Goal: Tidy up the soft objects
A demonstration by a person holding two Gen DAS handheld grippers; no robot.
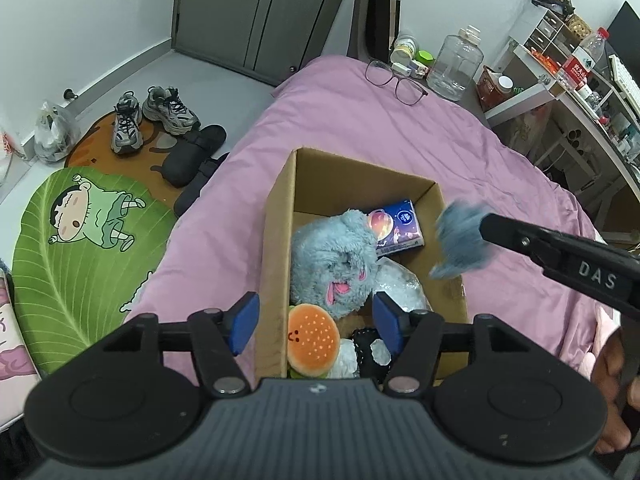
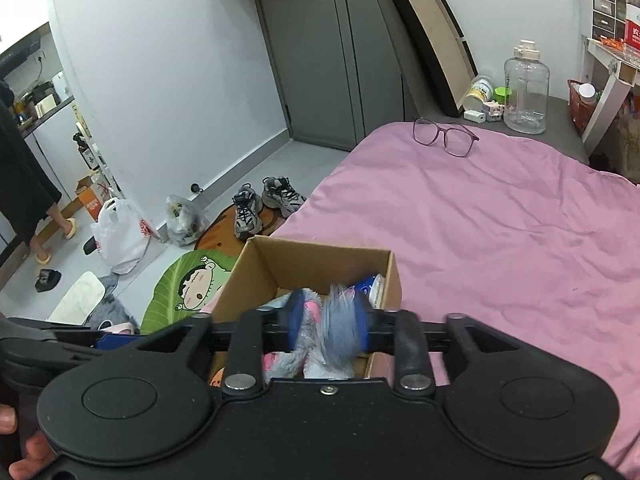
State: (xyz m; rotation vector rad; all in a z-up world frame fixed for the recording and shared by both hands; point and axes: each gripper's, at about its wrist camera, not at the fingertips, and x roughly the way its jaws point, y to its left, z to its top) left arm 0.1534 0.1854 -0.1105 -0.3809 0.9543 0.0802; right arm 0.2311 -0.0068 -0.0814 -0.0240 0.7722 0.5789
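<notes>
An open cardboard box point(image 1: 276, 240) stands on the pink bed point(image 1: 360, 120). Inside lie a grey-blue plush with pink ears point(image 1: 332, 264), a burger plush point(image 1: 314, 340), a tissue pack with a planet print point(image 1: 396, 226) and a clear plastic bag point(image 1: 400, 284). My left gripper point(image 1: 315, 322) is open, its blue pads straddling the box's near left wall, above the burger. My right gripper point(image 1: 484, 226) reaches in from the right over the box's right wall. A blurred grey-blue furry piece point(image 2: 340, 320) sits between its parted pads, against the right one only; this gripper point(image 2: 329, 320) is open.
Glasses point(image 1: 396, 80) and a clear water jug point(image 1: 456, 64) are at the bed's far end. A cluttered desk point(image 1: 560, 92) stands to the right. On the floor to the left are sneakers point(image 1: 156, 116), a green leaf mat point(image 1: 80, 248) and bags. A person point(image 2: 24, 184) stands far left.
</notes>
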